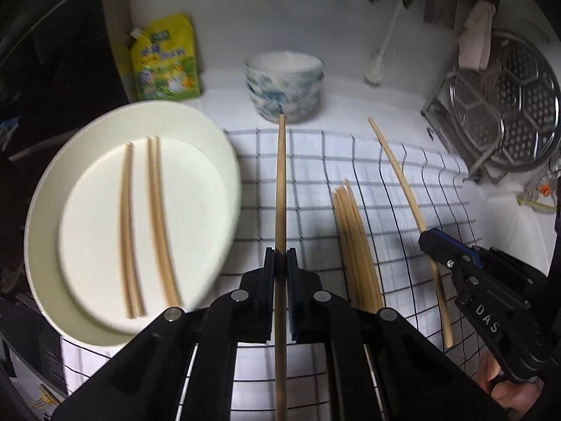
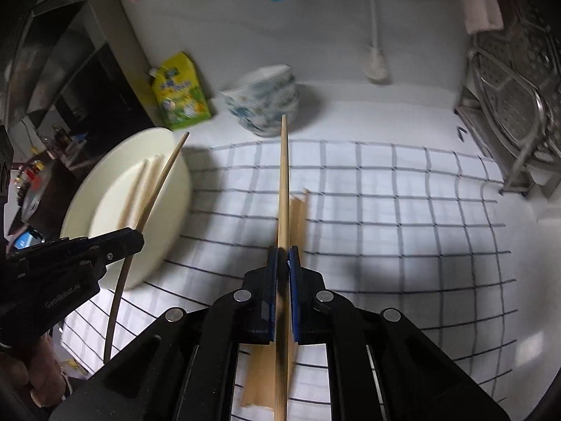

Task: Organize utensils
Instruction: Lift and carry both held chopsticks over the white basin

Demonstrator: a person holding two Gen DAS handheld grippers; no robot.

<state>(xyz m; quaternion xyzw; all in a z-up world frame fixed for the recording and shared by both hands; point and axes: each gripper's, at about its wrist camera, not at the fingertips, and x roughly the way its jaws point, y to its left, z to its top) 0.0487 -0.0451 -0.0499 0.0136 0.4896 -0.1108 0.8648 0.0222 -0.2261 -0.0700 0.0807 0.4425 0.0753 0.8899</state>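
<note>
Left wrist view shows the left gripper (image 1: pixel 280 259) nearest, its black jaws pinching one long pale wooden chopstick (image 1: pixel 279 189) about the middle, so that it points forward and stays balanced. Just to the right lies a bundle of loose wooden chopsticks (image 1: pixel 354 245) on the white cloth with dark grid lines (image 1: pixel 315 175). Further right, the right gripper (image 1: pixel 426 235) is pinched on a second single chopstick (image 1: pixel 396 172) in the same manner. To the left, the round cream plate (image 1: pixel 224 161) already carries two sorted pairs (image 1: pixel 143 224), so I judge both held sticks go there as one pair. The plate rim is low and the cloth between is bare, giving free room. Behind stand stacked blue-patterned bowls (image 1: pixel 284 87) and a yellow-green refill pouch (image 1: pixel 164 59).
</note>
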